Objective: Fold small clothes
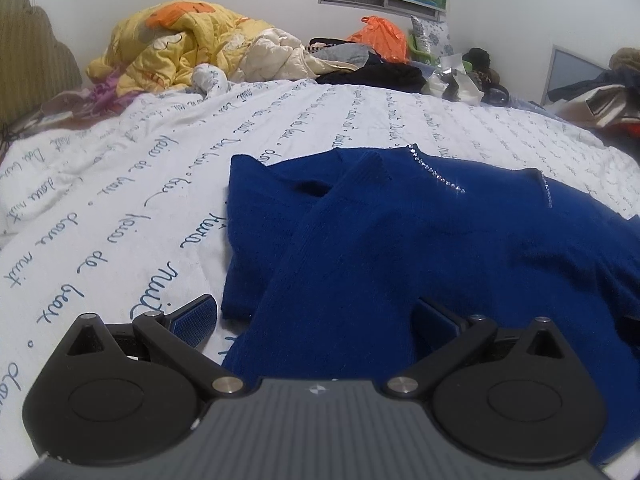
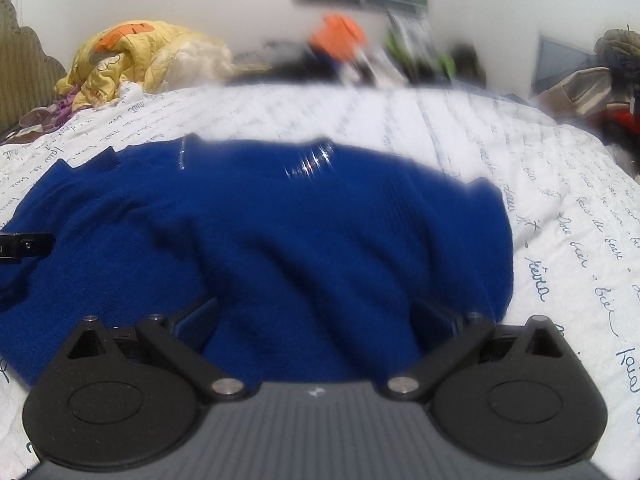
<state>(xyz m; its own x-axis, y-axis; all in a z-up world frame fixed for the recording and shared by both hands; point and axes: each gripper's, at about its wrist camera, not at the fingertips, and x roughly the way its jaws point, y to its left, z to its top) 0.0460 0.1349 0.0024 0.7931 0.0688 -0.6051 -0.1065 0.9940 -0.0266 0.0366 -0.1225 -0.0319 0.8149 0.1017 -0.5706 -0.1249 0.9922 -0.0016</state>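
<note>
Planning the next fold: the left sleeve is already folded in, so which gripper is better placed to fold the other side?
Right, probably. The right gripper sits open over the blue sweater near its unfolded right edge; the left gripper is at the already folded side.

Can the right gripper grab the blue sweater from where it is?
Probably yes. The right gripper hangs open just over the blue sweater, with nothing between its fingers and the cloth. The view is blurred, so I cannot tell whether it touches yet.

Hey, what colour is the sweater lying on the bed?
The sweater is deep royal blue with a sparkly rhinestone trim at the neckline, clearest in the left wrist view.
</note>
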